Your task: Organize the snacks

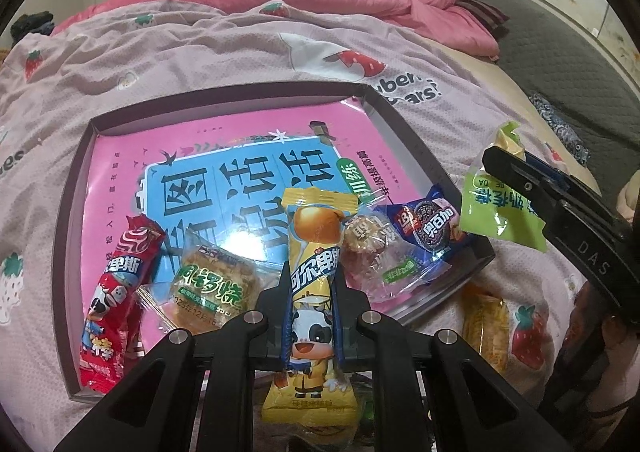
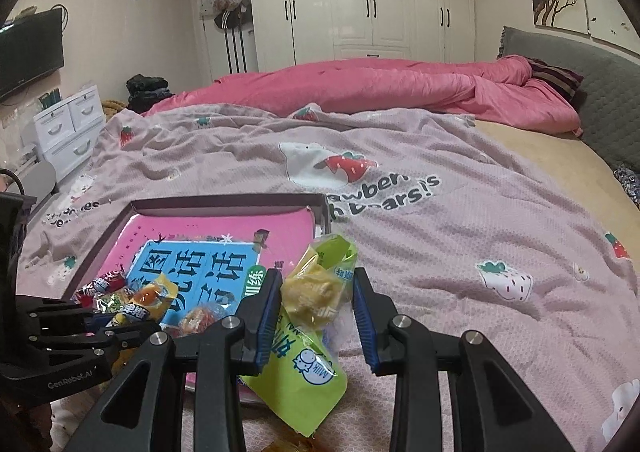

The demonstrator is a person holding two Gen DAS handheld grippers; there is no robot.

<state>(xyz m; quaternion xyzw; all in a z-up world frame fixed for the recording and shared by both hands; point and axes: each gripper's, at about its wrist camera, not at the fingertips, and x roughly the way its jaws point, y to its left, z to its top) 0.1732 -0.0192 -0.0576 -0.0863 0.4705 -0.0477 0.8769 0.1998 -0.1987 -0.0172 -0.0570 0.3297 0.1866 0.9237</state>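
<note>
A shallow dark-rimmed box (image 1: 68, 188) lies on the bed with a pink book (image 1: 224, 156) inside. In it lie a red candy bar (image 1: 116, 292), a green-labelled cake pack (image 1: 212, 292), a clear pastry pack (image 1: 376, 260) and a blue cookie pack (image 1: 432, 228). My left gripper (image 1: 312, 292) is shut on a yellow cow-print candy bar (image 1: 312, 276) above the box's near edge. My right gripper (image 2: 316, 304) holds a green milk-snack packet (image 2: 308, 332) between its fingers, to the right of the box (image 2: 224, 201); it also shows in the left wrist view (image 1: 500, 208).
The bed has a pink strawberry-print blanket (image 2: 440, 236) and a rumpled pink duvet (image 2: 380, 88) behind. An orange snack pack (image 1: 486, 328) lies on the blanket right of the box. White drawers (image 2: 68, 128) and a TV (image 2: 28, 48) stand at left, wardrobes behind.
</note>
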